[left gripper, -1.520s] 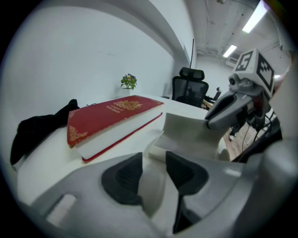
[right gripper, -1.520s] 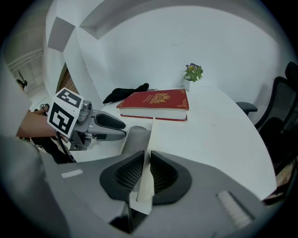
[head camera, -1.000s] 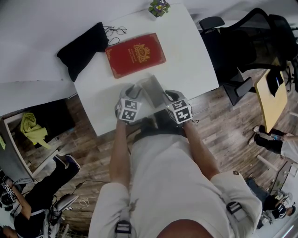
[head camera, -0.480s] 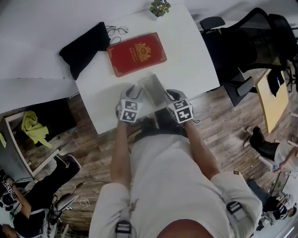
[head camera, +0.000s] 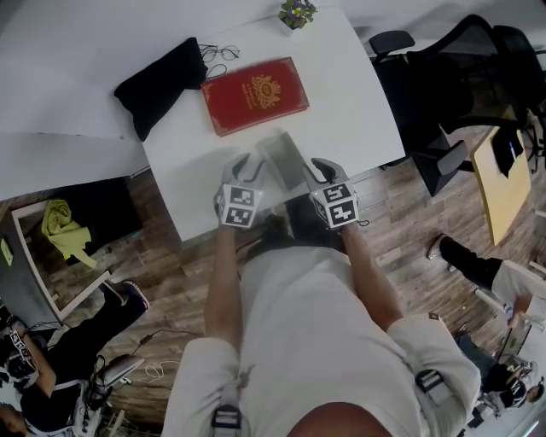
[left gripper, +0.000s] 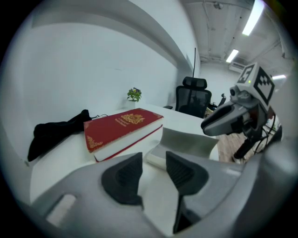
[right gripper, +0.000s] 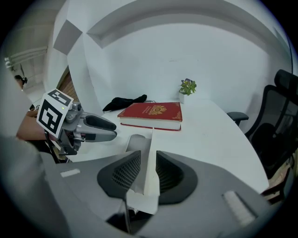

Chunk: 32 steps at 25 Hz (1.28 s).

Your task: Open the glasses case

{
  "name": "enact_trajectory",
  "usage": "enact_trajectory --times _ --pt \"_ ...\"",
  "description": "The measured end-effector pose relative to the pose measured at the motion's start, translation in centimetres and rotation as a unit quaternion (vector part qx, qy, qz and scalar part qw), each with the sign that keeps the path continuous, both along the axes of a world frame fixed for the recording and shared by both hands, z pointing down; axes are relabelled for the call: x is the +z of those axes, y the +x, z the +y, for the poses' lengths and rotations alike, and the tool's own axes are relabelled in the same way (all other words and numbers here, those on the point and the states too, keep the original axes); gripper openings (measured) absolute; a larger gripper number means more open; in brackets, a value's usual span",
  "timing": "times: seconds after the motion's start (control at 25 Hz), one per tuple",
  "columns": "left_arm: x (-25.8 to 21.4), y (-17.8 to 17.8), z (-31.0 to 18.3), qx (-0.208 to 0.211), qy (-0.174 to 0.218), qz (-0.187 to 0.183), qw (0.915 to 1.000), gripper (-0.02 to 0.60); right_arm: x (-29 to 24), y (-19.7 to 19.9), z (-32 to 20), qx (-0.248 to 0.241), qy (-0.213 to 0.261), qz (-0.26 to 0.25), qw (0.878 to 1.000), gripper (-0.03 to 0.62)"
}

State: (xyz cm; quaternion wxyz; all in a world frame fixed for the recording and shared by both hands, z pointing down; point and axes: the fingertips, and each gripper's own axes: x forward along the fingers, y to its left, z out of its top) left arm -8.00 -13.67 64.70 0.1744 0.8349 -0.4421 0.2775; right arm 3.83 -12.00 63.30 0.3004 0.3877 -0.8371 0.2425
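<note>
Glasses case (head camera: 281, 158): pale grey-white. Book (head camera: 255, 96): red, gold emblem and corner ornaments. Cloth (head camera: 162, 85): black. Table (head camera: 358, 102): white. Plant (head camera: 296, 12): green, purplish flowers. Floor (head camera: 401, 247): brown wood planks.

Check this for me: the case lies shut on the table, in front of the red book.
One thing is wrong: the case is not shut. The left gripper view shows its lid raised off the base, so it is open. The rest holds: it lies on the table, in front of the red book.
</note>
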Motion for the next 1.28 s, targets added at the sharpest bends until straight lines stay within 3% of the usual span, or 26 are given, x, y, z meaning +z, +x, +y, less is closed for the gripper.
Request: enact_trajectory --times 0.48,0.72,1.28 --pt "-5.8 0.2 0.8 -0.018 0.061 0.024 0.9977 0.156 -4.9 -0.5 -0.2 -0.012 0.076 -0.007 0.997 0.123" --pt "-7.8 0.3 1.8 -0.023 0.081 0.031 0.9960 0.156 -6.4 -0.3 0.3 -0.027 0.106 0.027 0.994 0.124" --pt "-10.2 0.5 3.9 -0.023 0.107 0.047 0.9929 0.156 -7.8 -0.4 2.1 -0.029 0.117 0.024 0.992 0.124"
